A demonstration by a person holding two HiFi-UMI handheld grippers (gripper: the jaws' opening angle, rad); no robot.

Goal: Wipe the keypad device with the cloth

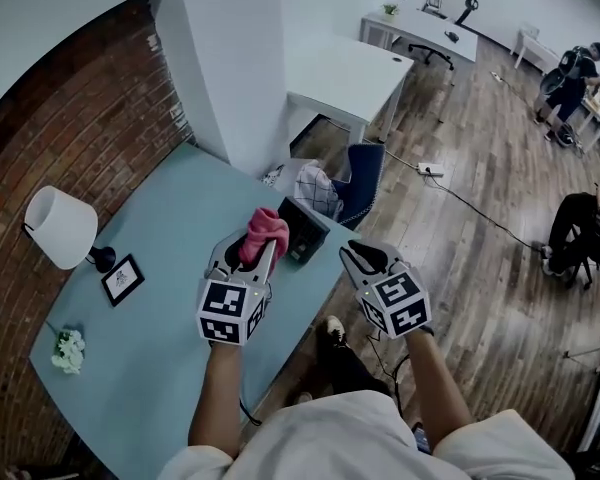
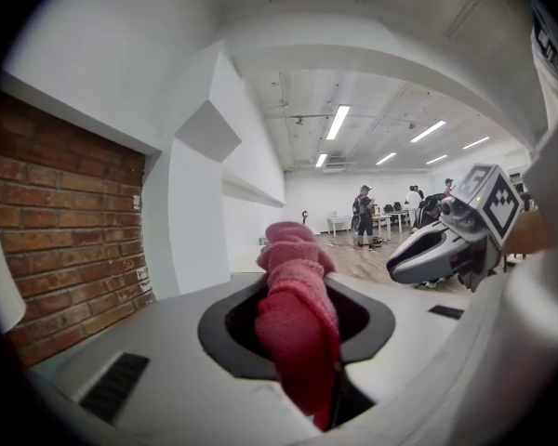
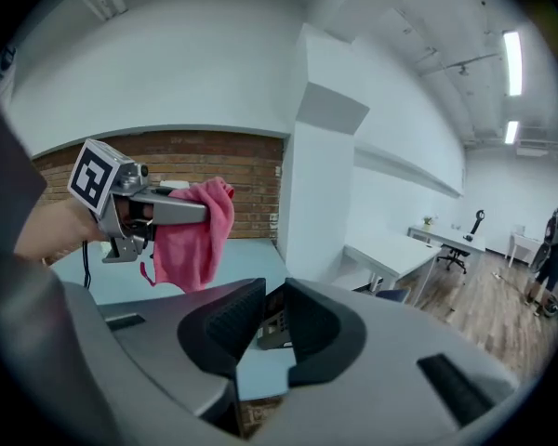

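The pink cloth [image 1: 265, 230] bunches up between the jaws of my left gripper [image 1: 250, 246], which is shut on it above the teal table [image 1: 160, 318]. In the left gripper view the cloth [image 2: 296, 314] fills the jaw gap. The dark keypad device [image 1: 306, 231] stands tilted near the table's far right edge, just right of the cloth. My right gripper [image 1: 366, 258] hovers off that edge, its jaws a narrow gap apart with nothing in them. Through that gap the right gripper view shows the keypad device [image 3: 277, 325], with the cloth [image 3: 195, 235] hanging to its left.
A white lamp [image 1: 60, 226], a small picture frame [image 1: 122, 278] and white flowers [image 1: 68, 350] sit on the table's left side. A brick wall and a white pillar [image 1: 235, 68] border the table. A blue chair [image 1: 360, 193] and a white desk [image 1: 355, 78] stand beyond. People [image 1: 570, 78] are at the far right.
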